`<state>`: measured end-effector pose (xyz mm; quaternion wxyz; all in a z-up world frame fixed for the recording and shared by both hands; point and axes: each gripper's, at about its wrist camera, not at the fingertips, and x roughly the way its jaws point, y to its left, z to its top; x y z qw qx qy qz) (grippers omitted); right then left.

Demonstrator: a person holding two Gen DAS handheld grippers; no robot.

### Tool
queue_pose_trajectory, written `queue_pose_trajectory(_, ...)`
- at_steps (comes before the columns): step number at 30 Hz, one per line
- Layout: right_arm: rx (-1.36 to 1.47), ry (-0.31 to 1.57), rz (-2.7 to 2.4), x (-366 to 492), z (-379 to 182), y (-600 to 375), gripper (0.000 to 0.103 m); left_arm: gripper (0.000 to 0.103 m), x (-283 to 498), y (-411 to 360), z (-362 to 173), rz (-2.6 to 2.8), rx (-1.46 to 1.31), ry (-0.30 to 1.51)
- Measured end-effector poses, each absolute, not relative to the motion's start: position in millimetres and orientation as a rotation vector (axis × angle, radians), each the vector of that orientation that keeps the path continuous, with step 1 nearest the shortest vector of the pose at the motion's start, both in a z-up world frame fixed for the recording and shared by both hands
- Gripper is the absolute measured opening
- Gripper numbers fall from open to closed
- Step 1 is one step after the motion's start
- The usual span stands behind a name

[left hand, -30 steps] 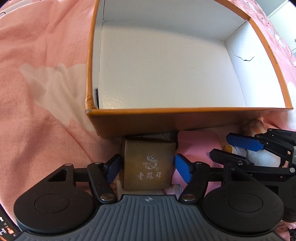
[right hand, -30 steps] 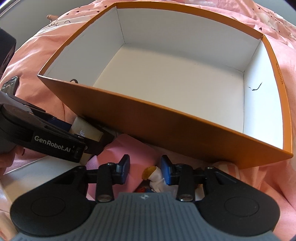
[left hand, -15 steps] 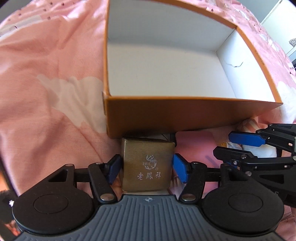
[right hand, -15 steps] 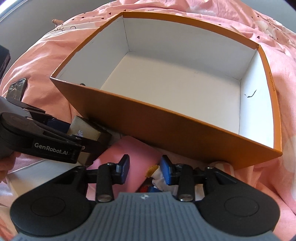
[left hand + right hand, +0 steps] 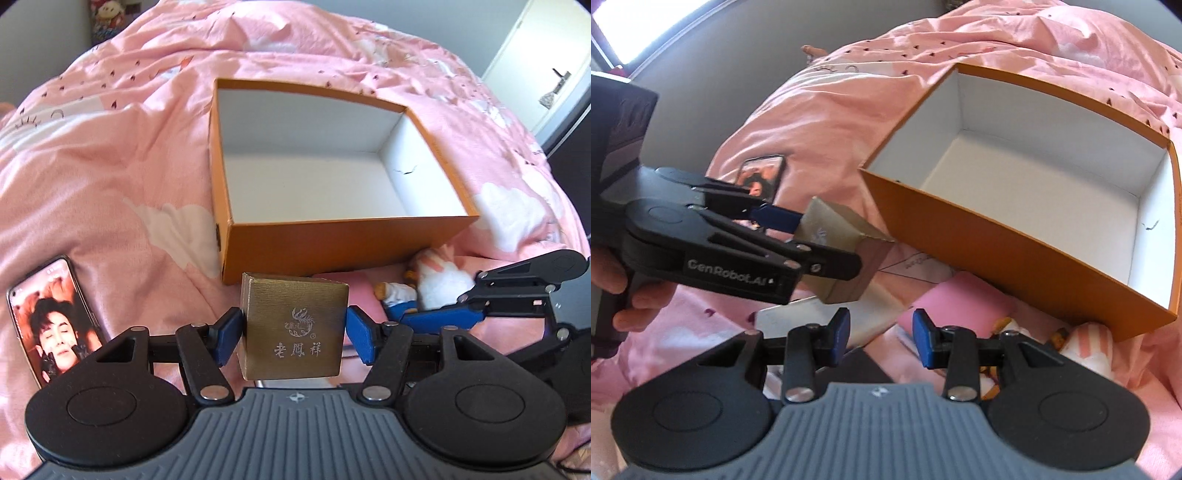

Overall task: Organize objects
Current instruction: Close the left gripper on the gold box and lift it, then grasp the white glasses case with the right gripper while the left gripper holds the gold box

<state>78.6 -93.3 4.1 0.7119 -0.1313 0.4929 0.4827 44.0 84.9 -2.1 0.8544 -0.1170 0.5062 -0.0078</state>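
My left gripper (image 5: 293,334) is shut on a small gold box (image 5: 293,330) with printed characters and holds it above the pink bedding, in front of the near wall of the orange box (image 5: 332,240). The orange box has a white, empty inside. In the right wrist view the gold box (image 5: 842,236) hangs in the left gripper (image 5: 809,240), left of the orange box (image 5: 1015,236). My right gripper (image 5: 881,332) is open and empty, low over the bedding. A small figurine (image 5: 428,284) lies by the orange box's near right corner.
A phone (image 5: 55,317) with a lit screen lies on the pink duvet at the left. A pink flat item (image 5: 945,299) and a white flat item (image 5: 820,314) lie under my right gripper. The striped figurine (image 5: 1086,339) sits by the orange box's corner.
Both grippers have risen and drawn back from the orange box. The gold box has lifted with my left gripper. My right jaws have opened wider and come off the figurine.
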Motion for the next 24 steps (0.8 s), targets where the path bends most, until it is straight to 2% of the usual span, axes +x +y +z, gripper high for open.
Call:
queue_pose_trajectory(8,-0.411,1.072,1.199,18,19,-80,0.041,0.071,13,82,22,-0.041,-0.190,1.018)
queue_pose_trajectory(13,-0.555,1.040,1.186,-3,6,-66,0.053,0.071,3,89,23,-0.006,-0.204,0.995)
queue_pose_trajectory(17,-0.649,1.027,1.165,-11,-7,-57,0.055,0.071,2,94,24,0.004,-0.217,0.982)
queue_pose_trajectory(19,-0.666,1.017,1.157,-11,-11,-54,0.052,0.071,3,97,24,0.010,-0.221,0.976)
queue_pose_trajectory(22,-0.622,1.032,1.147,0,-9,-56,0.041,0.071,3,101,24,0.022,-0.233,0.967)
queue_pose_trajectory(24,-0.566,1.039,1.132,13,-5,-60,0.040,0.071,4,106,25,0.039,-0.238,0.962)
